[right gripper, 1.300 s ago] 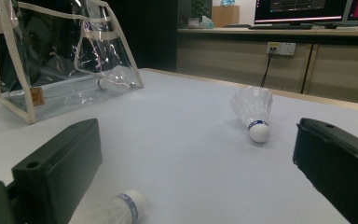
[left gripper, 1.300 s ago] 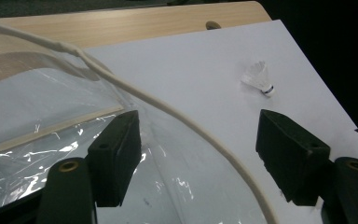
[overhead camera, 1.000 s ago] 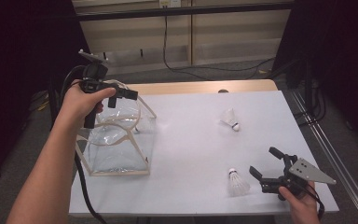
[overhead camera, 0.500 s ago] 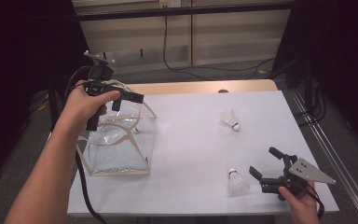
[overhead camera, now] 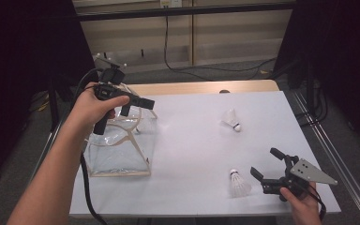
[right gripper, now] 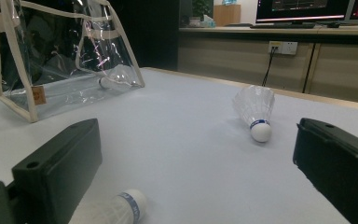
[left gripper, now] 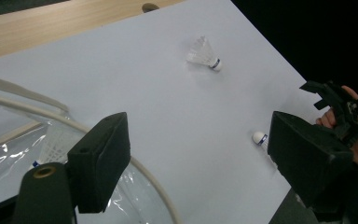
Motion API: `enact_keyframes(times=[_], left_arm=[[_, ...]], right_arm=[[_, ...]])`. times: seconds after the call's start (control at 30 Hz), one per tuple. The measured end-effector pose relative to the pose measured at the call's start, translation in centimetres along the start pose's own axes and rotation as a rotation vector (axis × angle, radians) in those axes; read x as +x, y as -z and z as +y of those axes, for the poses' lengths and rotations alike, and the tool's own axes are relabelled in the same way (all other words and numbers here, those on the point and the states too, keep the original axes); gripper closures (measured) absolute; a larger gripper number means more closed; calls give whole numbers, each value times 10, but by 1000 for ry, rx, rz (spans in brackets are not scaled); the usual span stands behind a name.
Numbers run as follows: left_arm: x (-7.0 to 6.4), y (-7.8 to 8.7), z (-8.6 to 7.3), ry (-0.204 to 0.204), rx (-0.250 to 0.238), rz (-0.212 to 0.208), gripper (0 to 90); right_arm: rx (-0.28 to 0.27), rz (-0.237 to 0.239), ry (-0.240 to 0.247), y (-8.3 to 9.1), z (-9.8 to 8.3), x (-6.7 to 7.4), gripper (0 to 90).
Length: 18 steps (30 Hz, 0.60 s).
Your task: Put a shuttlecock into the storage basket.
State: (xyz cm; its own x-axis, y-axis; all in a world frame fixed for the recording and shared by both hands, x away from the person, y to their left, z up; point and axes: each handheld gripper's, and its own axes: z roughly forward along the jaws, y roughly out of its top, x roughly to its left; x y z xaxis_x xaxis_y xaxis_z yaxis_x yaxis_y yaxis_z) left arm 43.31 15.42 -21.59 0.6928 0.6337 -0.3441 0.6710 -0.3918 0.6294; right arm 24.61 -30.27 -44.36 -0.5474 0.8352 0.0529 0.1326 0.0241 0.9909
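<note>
As laid out: two shuttlecocks on table, one in bag.

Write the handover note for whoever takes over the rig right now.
Left tool: above the clear bag, jaws open and just been opening, nothing between them.
Right tool: open, low over the table, beside the near shuttlecock, not gripping it.
Far shuttlecock: lying loose on the table, farther back.
Done: one shuttlecock in the bag.
Left: likely pick up the near one, then the far one, and bag both.
</note>
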Motion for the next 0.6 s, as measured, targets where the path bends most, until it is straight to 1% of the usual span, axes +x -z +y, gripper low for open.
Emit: enact_keyframes(times=[0.07,0.1,0.13,0.23,0.3,0.4,0.6], left_arm=[[-3,-3,0,-10,2,-9,213],[-5,-4,0,-5,-3,-16,212],[-6,-5,0,-14,4,-16,210],[-9,-9,-1,-25,7,-15,201],[-12,-12,-2,-28,5,-28,201],[-16,-16,-3,-46,16,-39,201],[-21,-24,-6,-60,25,-53,195]], right_arm=[[0,0,2,0,0,0,8],[0,0,0,0,0,0,8],[0,0,0,0,0,0,8],[1,0,0,0,0,0,9],[2,0,1,0,0,0,8],[0,0,-1,0,0,0,8],[1,1,-1,0,0,0,8]])
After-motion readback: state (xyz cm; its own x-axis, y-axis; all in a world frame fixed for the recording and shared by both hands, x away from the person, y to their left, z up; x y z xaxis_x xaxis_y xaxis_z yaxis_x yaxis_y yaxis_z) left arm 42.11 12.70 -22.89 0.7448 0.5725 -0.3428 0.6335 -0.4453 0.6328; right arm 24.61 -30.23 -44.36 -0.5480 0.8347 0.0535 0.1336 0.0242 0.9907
